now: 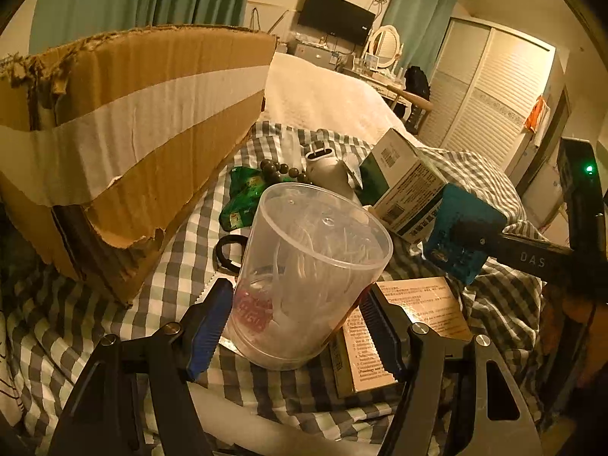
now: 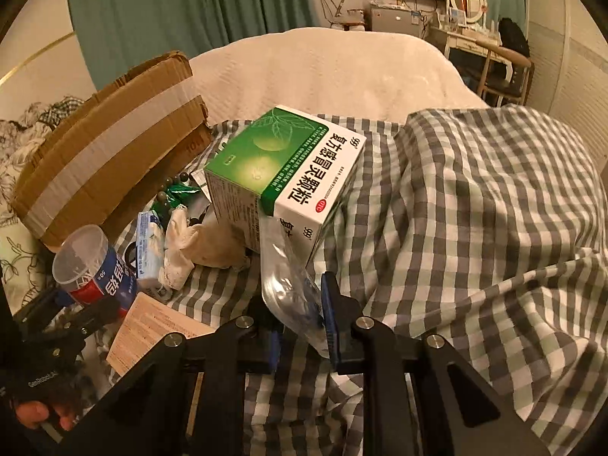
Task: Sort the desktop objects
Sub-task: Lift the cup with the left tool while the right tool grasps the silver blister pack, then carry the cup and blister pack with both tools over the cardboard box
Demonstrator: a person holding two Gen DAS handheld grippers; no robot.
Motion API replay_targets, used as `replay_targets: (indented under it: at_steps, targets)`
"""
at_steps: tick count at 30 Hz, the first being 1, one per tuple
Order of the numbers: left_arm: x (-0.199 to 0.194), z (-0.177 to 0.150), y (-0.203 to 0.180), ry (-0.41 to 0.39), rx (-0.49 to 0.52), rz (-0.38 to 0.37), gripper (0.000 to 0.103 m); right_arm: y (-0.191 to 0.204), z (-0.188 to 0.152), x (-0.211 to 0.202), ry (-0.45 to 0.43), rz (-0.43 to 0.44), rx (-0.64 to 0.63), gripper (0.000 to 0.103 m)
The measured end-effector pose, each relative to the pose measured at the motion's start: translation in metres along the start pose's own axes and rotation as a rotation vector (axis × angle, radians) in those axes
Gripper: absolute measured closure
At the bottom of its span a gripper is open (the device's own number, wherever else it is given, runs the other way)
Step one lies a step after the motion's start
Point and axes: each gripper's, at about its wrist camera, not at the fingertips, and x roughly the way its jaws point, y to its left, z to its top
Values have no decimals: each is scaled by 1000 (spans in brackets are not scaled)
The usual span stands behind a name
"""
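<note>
Mid-sort on the bed: left gripper (image 1: 294, 326) jaws clamp the cup (image 1: 304, 273), right gripper (image 2: 300, 326) jaws pinch what looks like a clear bag (image 2: 285, 277), which next needs lifting clear of the box (image 2: 285, 174) just ahead.

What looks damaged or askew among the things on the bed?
The cardboard box has a ragged upper edge and a torn lower corner. The green and white medicine box sits tilted, propped on the clutter rather than lying flat. Nothing looks spilled.
</note>
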Motion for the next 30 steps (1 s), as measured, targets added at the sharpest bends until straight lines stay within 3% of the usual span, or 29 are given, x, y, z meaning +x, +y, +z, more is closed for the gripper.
replay_targets:
  at_steps: [9,30]
  targets:
    - [-16,5,-3,-44,-25,-21,33,11,-7,-25,-62,55,-14,92]
    - [-38,12,-16,-105,0,-51,35,28,-14,-56,-106,107,-56,94]
